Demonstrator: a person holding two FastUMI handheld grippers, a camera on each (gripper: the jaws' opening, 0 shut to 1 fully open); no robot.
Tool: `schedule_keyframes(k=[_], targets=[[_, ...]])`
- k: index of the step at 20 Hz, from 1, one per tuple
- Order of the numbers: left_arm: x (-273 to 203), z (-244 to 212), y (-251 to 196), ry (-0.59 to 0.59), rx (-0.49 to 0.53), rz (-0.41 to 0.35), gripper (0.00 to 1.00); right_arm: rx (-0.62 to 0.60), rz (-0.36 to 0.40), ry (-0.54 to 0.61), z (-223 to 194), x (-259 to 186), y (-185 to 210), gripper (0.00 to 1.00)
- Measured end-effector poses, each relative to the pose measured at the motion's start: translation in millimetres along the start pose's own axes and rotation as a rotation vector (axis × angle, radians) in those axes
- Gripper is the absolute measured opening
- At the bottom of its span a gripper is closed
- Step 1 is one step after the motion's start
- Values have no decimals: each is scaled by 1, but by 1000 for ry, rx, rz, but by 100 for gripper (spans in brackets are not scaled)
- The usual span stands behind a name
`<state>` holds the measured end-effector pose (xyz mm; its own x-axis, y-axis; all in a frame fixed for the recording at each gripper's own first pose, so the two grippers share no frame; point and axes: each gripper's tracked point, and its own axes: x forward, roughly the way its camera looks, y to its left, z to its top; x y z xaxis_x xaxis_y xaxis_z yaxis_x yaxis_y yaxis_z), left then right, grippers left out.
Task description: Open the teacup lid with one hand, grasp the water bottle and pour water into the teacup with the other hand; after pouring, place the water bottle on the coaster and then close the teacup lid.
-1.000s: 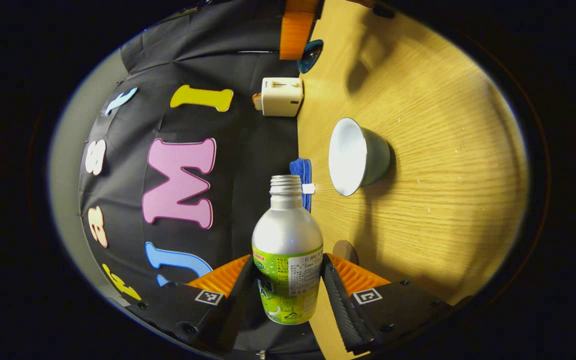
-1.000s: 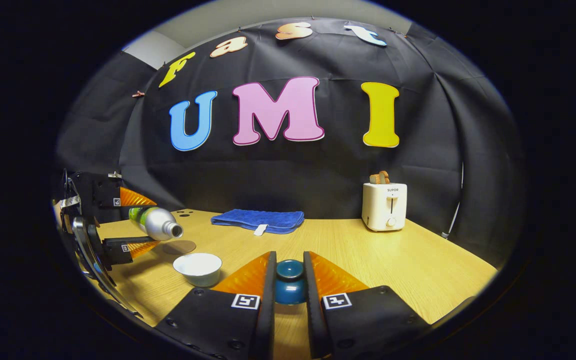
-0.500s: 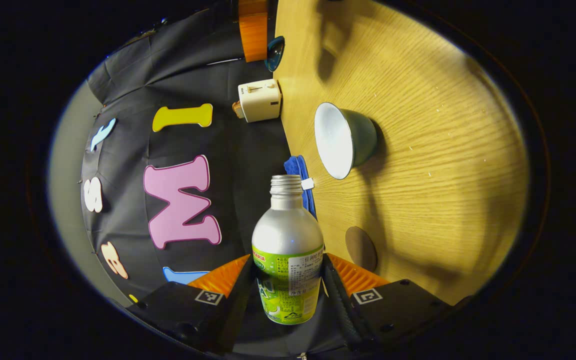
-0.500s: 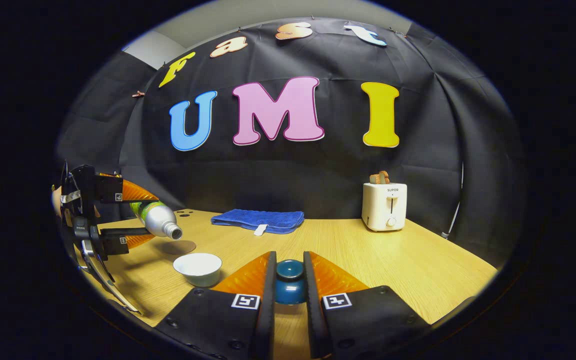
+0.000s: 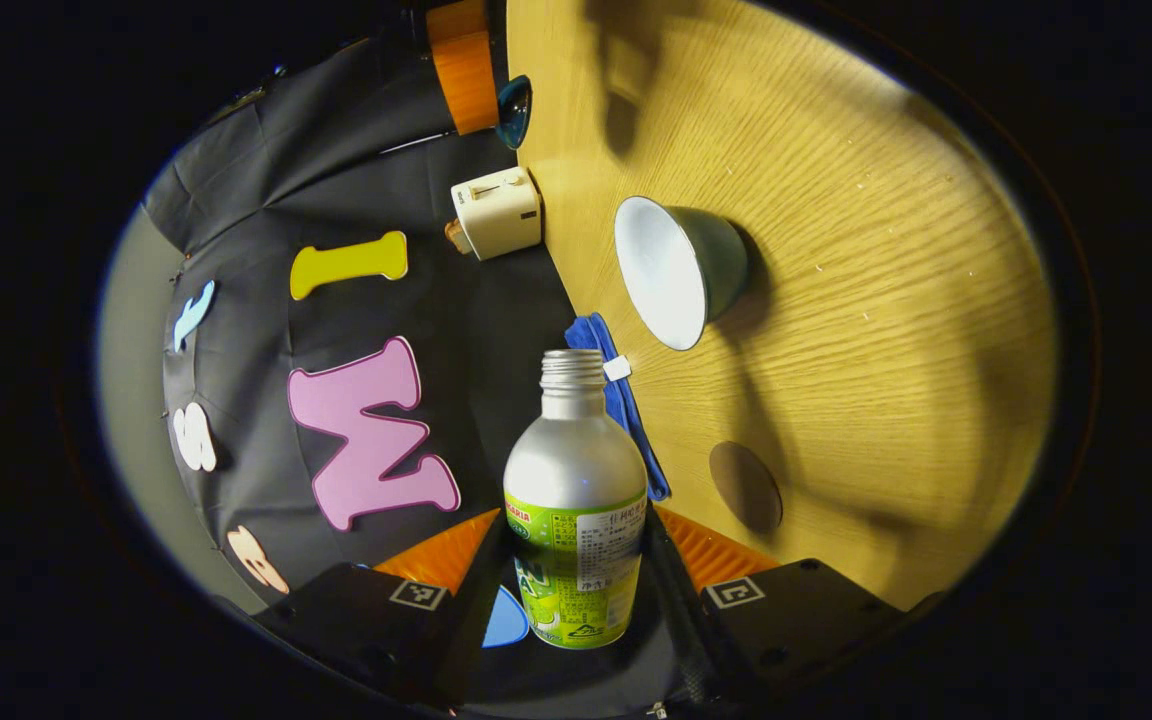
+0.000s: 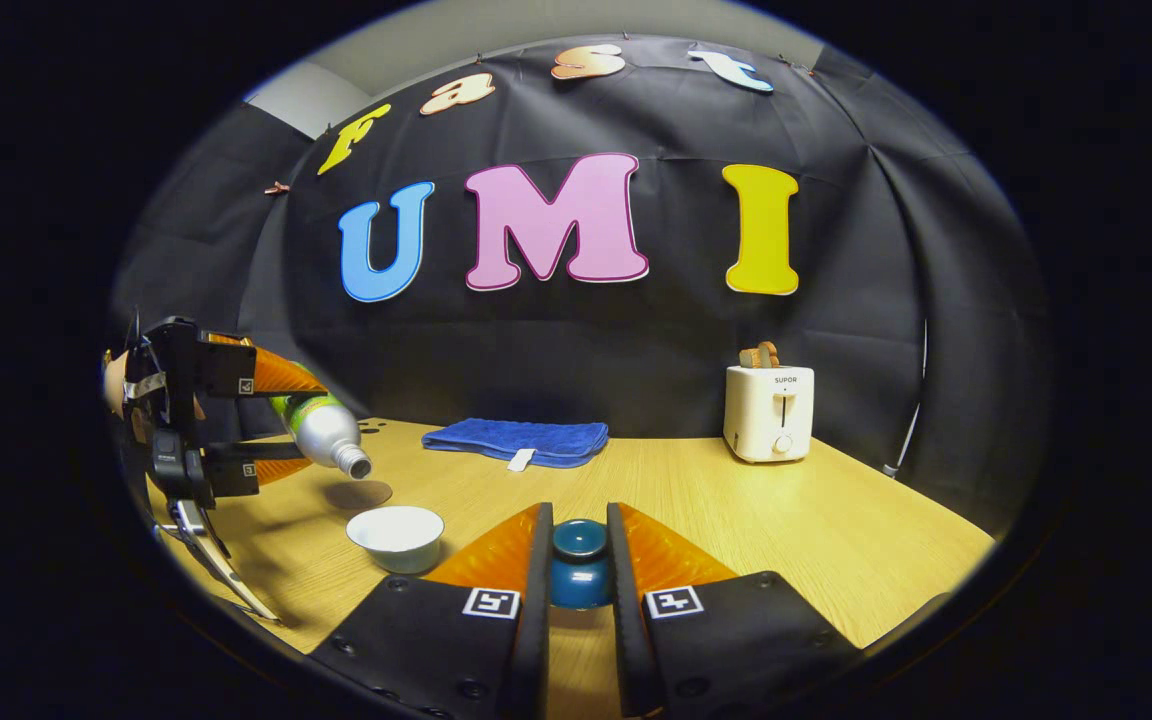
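In the right gripper view, the teacup (image 6: pixel 396 537) stands on the table (image 6: pixel 786 520). The coaster (image 6: pixel 358 494) lies just behind the teacup, the cloth (image 6: pixel 519 440) farther behind it, and the toaster (image 6: pixel 769 411) far to its right.

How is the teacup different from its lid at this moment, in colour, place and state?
The teacup is white inside and stands open on the table; the lid is dark blue. The teacup is touched by no gripper; the lid is pinched in the right gripper, away from the cup. Both are round.
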<state>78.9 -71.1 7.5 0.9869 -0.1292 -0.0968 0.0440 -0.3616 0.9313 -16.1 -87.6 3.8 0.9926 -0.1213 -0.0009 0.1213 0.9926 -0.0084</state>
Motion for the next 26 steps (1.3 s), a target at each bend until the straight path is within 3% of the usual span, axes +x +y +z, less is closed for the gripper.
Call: schedule_keyframes(k=[26], targets=[[10,-7,35,30,338,45,79,0,0,0,0,0,0,31]])
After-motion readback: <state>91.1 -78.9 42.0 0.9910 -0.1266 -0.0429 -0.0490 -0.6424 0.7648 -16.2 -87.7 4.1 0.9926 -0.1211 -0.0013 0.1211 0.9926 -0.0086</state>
